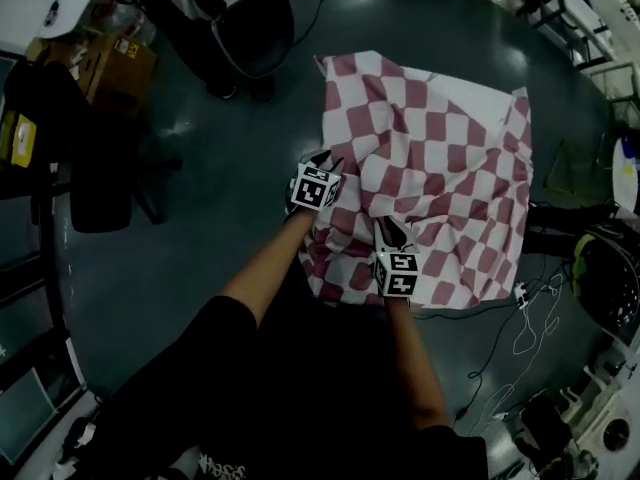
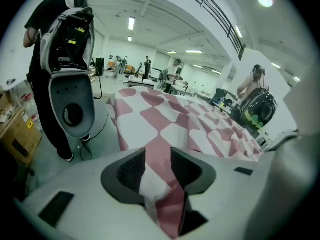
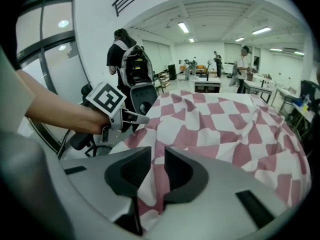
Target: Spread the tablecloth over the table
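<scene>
Between parted jaws of left gripper (image 1: 322,159) and right gripper (image 1: 392,230) lies rumpled checked tablecloth (image 1: 440,138).

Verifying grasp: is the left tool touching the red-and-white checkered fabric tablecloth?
Touching. Left gripper view: the red-and-white checkered fabric tablecloth runs through the left tool, lying against both pads.

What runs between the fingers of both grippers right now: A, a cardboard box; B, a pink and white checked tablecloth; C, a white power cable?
B: the checked tablecloth passes between the fingers of the left gripper and of the right gripper, each in its own view.
</scene>
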Motion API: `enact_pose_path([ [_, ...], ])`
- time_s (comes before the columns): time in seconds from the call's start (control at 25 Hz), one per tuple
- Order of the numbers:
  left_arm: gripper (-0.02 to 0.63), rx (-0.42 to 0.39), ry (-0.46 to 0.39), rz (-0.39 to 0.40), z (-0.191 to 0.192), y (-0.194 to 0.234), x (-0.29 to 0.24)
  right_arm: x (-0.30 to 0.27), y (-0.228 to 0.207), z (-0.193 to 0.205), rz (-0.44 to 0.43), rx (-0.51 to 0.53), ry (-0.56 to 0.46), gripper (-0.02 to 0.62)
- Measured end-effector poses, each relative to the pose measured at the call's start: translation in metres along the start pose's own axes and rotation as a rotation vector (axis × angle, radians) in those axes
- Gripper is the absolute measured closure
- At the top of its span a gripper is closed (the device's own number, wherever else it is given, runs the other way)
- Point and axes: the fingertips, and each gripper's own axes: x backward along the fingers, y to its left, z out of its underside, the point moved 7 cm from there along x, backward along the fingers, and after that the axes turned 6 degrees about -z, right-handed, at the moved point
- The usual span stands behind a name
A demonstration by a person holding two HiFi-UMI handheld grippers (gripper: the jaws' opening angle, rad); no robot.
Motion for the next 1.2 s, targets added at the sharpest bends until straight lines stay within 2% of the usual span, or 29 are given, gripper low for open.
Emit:
enact_pose_path([
  [0.16, 0.39, -0.115, 0.038, -0.074, 0.003, 0.006, -0.017, -0.002, 0.008, -0.001, 0.039, -0.07, -0.027, 0.5],
  [0.28, 0.39, -0.191, 0.041, -0.113, 0.004, 0.005, -0.018, -0.01, 0.003, 0.002, 0.039, -0.094, -0.024, 0.5],
  [0.4, 0.435, -0.156, 0.052, -0.121, 0.0, 0.007, -0.02, -0.018, -0.009, -0.002, 0.029, -0.079, -0.016, 0.5],
  [0.52, 0.565, -0.105, 0.09, -0.096, -0.003, 0.024, -0.022, -0.025, -0.012, -0.007, 0.026, -0.098, -0.022, 0.5],
  [0.56, 0.584, -0.103, 0.099, -0.077, -0.004, 0.029, -0.023, -0.027, -0.013, -0.009, 0.029, -0.107, -0.025, 0.5],
  [0.72, 0.589, -0.117, 0.115, -0.032, -0.017, 0.04, -0.019, -0.035, -0.014, -0.014, 0.032, -0.119, -0.027, 0.5],
  [0.84, 0.589, -0.067, 0.077, -0.061, -0.034, 0.062, -0.013, -0.04, -0.008, -0.019, 0.014, -0.132, -0.033, 0.5],
  [0.96, 0.589, -0.055, 0.04, -0.097, -0.059, 0.09, -0.012, -0.05, 0.002, -0.026, -0.012, -0.127, -0.032, 0.502],
  [1.2, 0.589, -0.145, -0.026, -0.104, -0.116, 0.12, -0.033, -0.069, 0.03, -0.031, -0.042, -0.098, -0.024, 0.501],
])
